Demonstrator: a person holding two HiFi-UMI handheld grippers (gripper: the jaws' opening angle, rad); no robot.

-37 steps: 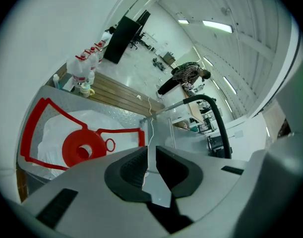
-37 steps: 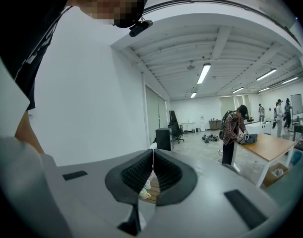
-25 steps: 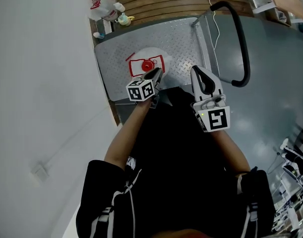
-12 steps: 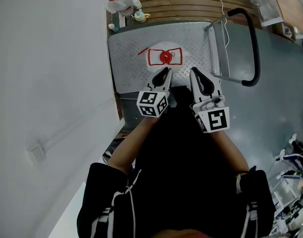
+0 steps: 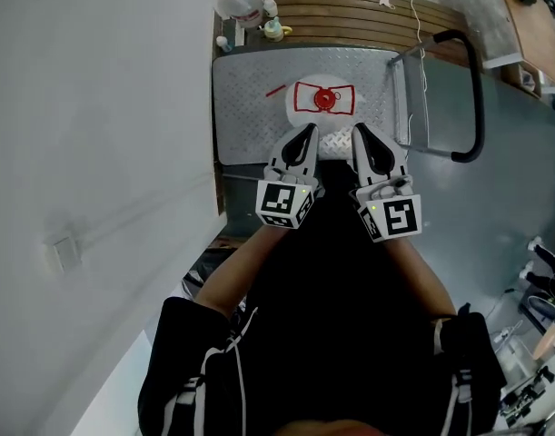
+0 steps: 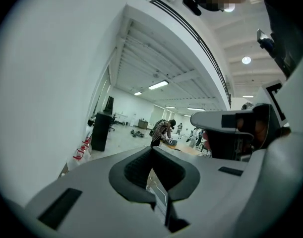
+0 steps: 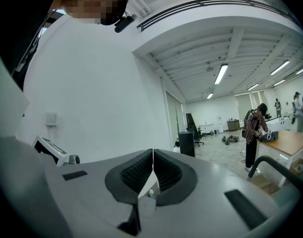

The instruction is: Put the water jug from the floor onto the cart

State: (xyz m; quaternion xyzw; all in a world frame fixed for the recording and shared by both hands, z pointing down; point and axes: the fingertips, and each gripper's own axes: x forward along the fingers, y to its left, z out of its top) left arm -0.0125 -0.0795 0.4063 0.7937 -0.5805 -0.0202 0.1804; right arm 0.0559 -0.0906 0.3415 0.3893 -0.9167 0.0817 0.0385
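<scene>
On your left runs the white wall (image 5: 95, 107), and beside it your left hand-held gripper (image 5: 305, 133) hangs over the near edge of the cart (image 5: 250, 116). Its jaws have just closed tight with nothing between them. The water jug (image 5: 323, 100) stands upright on the cart's deck just beyond both tips, touched by neither. Your right hand-held gripper (image 5: 360, 133) sits just right of the left one, its jaws also together and empty. The cart's black handle (image 5: 478, 89) curves up at the far right. Only the head view shows the jug. The left gripper view looks level into a long hall with a black cabinet (image 6: 100, 131), and the right gripper view adds a wall switch (image 7: 51, 118). A second ago your left hand-held gripper was low at the jug's red handle; both hand-held grippers have since drawn back from the jug.
</scene>
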